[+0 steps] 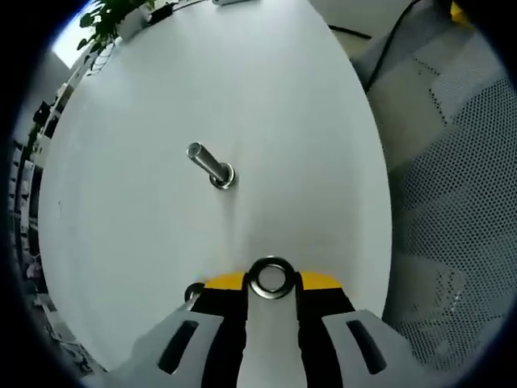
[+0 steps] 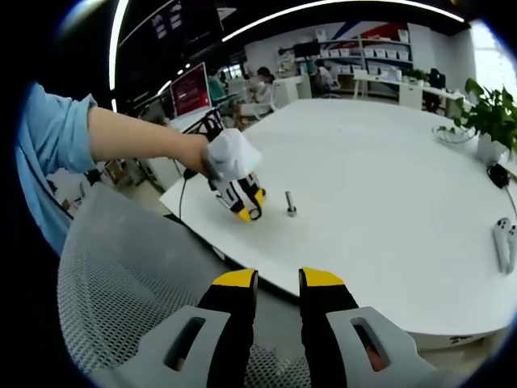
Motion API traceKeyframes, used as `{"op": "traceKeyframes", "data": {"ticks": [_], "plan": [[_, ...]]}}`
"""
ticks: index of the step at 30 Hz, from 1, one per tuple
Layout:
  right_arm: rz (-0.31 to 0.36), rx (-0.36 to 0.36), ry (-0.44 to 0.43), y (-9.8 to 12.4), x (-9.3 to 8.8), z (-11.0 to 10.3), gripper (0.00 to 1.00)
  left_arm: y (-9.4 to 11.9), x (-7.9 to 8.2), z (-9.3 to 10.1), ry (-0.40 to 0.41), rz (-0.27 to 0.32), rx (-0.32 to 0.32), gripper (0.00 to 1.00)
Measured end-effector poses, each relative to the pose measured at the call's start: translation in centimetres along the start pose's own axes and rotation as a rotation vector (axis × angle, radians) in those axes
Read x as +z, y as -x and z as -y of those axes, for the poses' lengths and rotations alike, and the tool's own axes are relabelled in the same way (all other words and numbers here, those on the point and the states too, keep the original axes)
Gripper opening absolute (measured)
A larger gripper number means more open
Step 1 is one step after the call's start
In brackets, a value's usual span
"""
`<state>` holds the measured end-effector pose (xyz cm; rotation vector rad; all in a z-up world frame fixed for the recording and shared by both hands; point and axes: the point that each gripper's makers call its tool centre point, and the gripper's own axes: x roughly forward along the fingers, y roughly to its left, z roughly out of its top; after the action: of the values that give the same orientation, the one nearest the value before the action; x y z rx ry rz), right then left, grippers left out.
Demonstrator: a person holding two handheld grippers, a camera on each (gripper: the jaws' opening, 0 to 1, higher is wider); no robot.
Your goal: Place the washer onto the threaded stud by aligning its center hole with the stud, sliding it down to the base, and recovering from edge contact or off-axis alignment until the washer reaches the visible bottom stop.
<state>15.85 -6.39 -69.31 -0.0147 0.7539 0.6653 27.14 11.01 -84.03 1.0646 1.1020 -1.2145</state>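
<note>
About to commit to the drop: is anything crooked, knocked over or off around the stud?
Nothing stands out. The stud stands on the white table; the left gripper holds the washer short of it, not yet threaded on.

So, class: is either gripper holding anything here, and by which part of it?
The left gripper holds the washer by its outer rim, pinched between the fingers. The right gripper holds nothing.

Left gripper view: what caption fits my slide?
Hand-held gripper holds a washer short of the threaded stud on a white table.
</note>
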Motion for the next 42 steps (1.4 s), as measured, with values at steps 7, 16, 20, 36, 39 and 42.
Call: {"op": "traceKeyframes", "data": {"ticks": [7,16,20,36,39,42], "plan": [[0.01,0.004,-0.002,0.0,0.1,0.0,0.23,0.2,-0.3,-0.2,0.054,-0.009,0.009,0.2],[0.008,0.013,0.004,0.0,0.1,-0.2,0.23,1.0,-0.7,-1.0,0.071,0.008,0.044,0.19],[0.005,0.016,0.009,0.0,0.0,-0.3,0.23,1.5,-0.7,-1.2,0.08,0.02,0.054,0.19],[0.01,0.015,0.01,0.0,0.2,-0.3,0.23,7.2,0.3,-2.6,0.109,0.098,0.108,0.19],[0.011,0.014,0.01,0.0,0.2,-0.3,0.23,7.8,0.2,-3.4,0.105,0.096,0.124,0.19],[0.012,0.012,0.008,0.0,0.2,-0.3,0.23,8.1,0.0,-4.1,0.107,0.088,0.136,0.19]]}}
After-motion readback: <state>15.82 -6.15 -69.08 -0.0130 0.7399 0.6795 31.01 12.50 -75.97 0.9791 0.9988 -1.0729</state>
